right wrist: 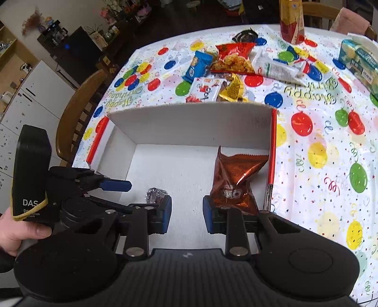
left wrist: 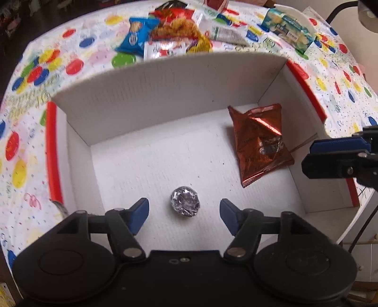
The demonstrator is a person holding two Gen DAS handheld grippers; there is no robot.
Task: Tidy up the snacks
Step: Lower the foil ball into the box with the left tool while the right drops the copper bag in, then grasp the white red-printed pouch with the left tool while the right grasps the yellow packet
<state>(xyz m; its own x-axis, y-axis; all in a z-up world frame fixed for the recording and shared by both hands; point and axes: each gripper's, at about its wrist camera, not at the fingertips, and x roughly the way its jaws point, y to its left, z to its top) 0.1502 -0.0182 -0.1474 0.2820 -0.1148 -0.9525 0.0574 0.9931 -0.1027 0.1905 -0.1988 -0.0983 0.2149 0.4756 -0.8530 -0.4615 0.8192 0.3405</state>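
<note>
A white open box (left wrist: 165,82) (right wrist: 189,122) with red edges sits on the party tablecloth. Inside lie a silver foil ball (left wrist: 185,204) (right wrist: 154,194) and a copper-brown snack bag (left wrist: 259,144) (right wrist: 236,181). My left gripper (left wrist: 184,212) is open above the box floor, its blue fingertips on either side of the foil ball without touching it. My right gripper (right wrist: 186,212) is open with nothing between its fingers, hovering over the box's near side beside the brown bag. The left gripper (right wrist: 113,185) shows from the side in the right wrist view.
Beyond the box lies a pile of snacks: a blue packet (right wrist: 197,67), a red chip bag (right wrist: 234,59), a white tube pack (right wrist: 276,67), a yellow wrapper (right wrist: 232,91). A teal pack (right wrist: 359,61) and a red-yellow carton (right wrist: 291,21) stand further back. A wooden chair (right wrist: 78,113) stands at the left.
</note>
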